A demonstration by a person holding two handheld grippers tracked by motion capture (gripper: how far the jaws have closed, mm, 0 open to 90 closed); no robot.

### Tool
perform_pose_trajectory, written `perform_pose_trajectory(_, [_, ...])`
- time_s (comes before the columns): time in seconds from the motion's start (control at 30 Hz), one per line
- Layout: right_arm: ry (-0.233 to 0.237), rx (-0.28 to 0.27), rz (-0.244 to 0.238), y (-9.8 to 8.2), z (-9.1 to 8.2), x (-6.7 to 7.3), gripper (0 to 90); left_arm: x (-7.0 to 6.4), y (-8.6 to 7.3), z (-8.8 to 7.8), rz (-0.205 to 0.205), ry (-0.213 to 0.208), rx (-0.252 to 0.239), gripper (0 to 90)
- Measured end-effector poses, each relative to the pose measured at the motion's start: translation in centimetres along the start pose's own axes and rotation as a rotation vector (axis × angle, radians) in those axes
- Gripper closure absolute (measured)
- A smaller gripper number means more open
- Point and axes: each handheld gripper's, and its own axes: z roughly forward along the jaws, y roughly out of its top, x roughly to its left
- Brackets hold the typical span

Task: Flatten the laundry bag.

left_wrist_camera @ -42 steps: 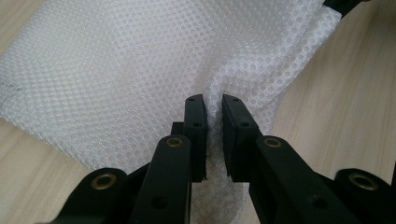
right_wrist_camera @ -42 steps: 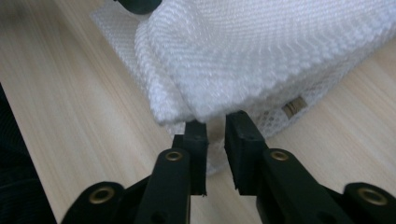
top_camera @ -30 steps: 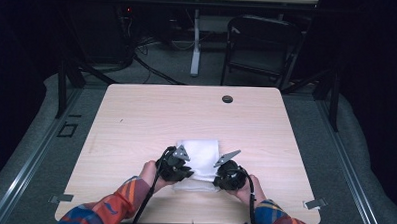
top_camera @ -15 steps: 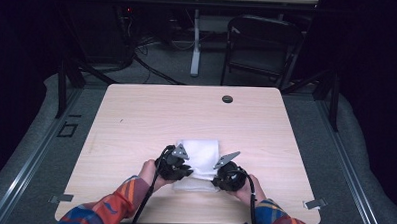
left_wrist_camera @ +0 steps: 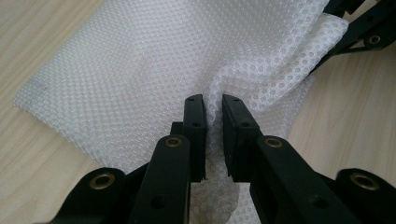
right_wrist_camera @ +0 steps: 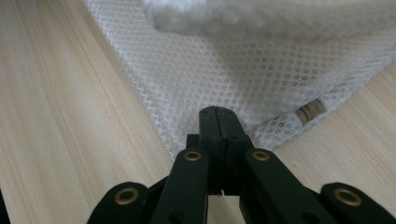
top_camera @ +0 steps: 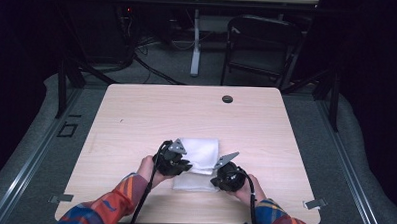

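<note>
We see the right gripper [right_wrist_camera: 218, 116] with its jaws pressed together on the near edge of a white mesh bag [right_wrist_camera: 224, 70], which lies on the light wood table [right_wrist_camera: 56, 116]. A brass zipper end [right_wrist_camera: 311, 111] sits at the bag's edge, just right of the jaws. The top fold is blurred.

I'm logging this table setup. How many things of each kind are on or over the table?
White mesh cloth: 1
Black grippers, left gripper and right gripper: 2
Dark round grommet in the table: 1
Total: 4
</note>
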Motion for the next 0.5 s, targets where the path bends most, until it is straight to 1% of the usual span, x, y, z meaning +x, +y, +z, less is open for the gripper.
perform_pose_trajectory(0.03, [0.003, 0.005, -0.004, 0.02, -0.03, -0.05, 90.0, 0.08, 0.03, -0.01, -0.003, 0.000, -0.006, 80.4])
perform_pose_trajectory(0.07, [0.002, -0.003, 0.002, -0.01, 0.02, -0.01, 90.0, 0.16, 0.07, -0.04, -0.004, 0.000, -0.005, 80.3])
perform_pose_trajectory(0.17, [0.004, -0.005, 0.005, -0.03, 0.02, -0.05, 90.0, 0.44, 0.15, 0.06, -0.010, 0.006, -0.009, 80.2])
perform_pose_trajectory(0.2, [0.004, 0.001, 0.000, 0.00, -0.01, -0.09, 90.0, 0.56, 0.19, 0.08, -0.006, 0.008, -0.001, 80.2])
perform_pose_trajectory(0.5, [0.005, 0.001, 0.001, -0.01, -0.02, -0.10, 90.0, 0.86, 0.58, 0.24, -0.005, 0.018, -0.012, 80.0])
